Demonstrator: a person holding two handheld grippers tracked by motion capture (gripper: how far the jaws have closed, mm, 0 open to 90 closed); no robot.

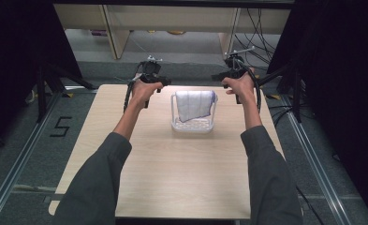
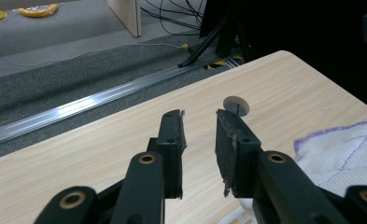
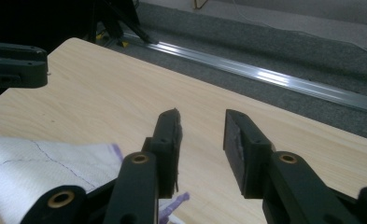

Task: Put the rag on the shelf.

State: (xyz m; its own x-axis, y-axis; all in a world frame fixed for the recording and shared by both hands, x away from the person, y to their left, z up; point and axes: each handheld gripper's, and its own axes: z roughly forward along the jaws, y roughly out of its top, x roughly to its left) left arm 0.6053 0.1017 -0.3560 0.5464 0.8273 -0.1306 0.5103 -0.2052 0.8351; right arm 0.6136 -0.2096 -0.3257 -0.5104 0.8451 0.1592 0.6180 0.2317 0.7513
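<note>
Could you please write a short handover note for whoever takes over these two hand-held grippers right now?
Left hand-held gripper: open, nothing between its jaws, held beyond the basket's left side.
Right hand-held gripper: open, nothing between its jaws, held beyond the basket's right side.
White cloth: folded, draped in the clear basket at the table's middle, its top hanging over the back rim.
Done: cloth looks placed and released.
Left: probably draw both hands back; perhaps tuck the cloth fully in.

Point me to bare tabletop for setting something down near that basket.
The widest free patch runs from the basket to the table's near edge, between the sleeves. Narrower strips flank the basket. The far edge is crowded: the cloth draped over the basket, with left gripper and right gripper beside it.
</note>
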